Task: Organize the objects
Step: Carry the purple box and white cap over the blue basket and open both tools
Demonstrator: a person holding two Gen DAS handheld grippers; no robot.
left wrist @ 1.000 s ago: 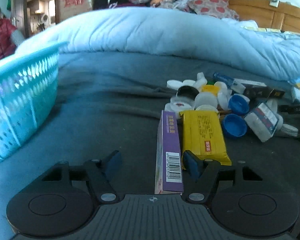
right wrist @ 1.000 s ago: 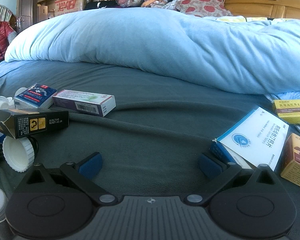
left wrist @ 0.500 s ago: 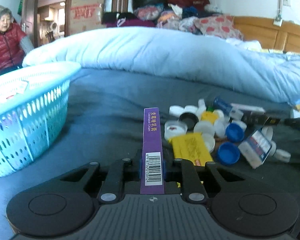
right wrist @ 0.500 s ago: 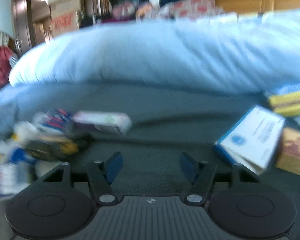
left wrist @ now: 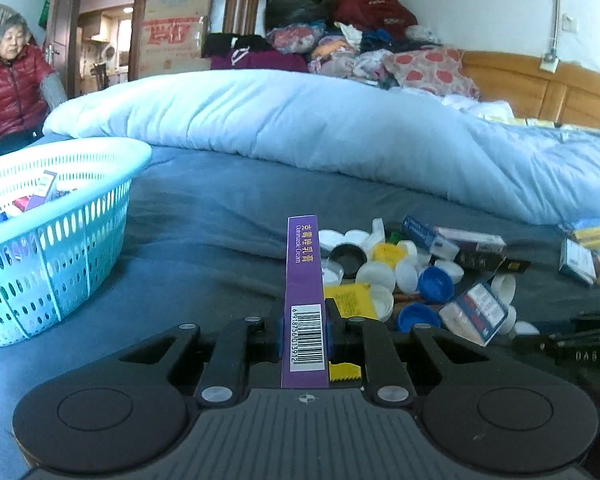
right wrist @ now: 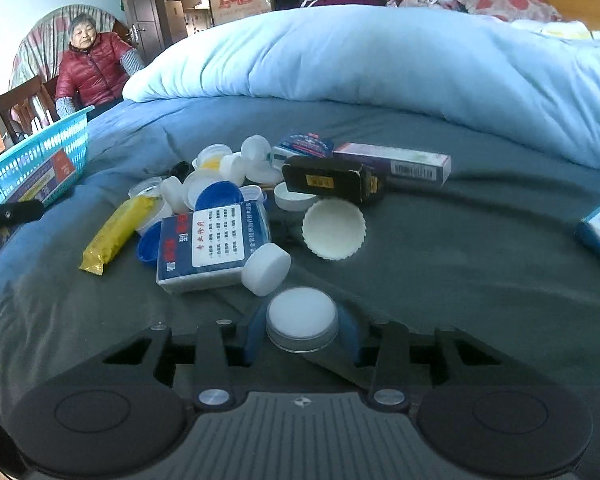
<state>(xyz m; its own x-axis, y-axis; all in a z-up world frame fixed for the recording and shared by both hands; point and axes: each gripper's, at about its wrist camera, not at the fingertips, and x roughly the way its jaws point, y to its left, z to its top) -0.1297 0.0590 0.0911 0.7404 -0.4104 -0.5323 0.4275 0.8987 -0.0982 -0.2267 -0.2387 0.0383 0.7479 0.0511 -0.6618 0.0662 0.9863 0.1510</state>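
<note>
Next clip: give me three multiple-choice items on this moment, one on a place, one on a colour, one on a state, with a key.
1. Where is the basket relative to the left tool?
A. ahead to its left
B. directly under it
C. ahead to its right

2. What colour is the box the left tool holds?
A. green
B. purple
C. red

3. What is the right tool doing?
A. wide open, empty
B. gripping a yellow packet
C. closed around a white-capped jar

Key: 1 A, the basket sits at the left edge. 2 B, its barcoded edge is purple. 3 C, the jar sits between the blue pads.
</note>
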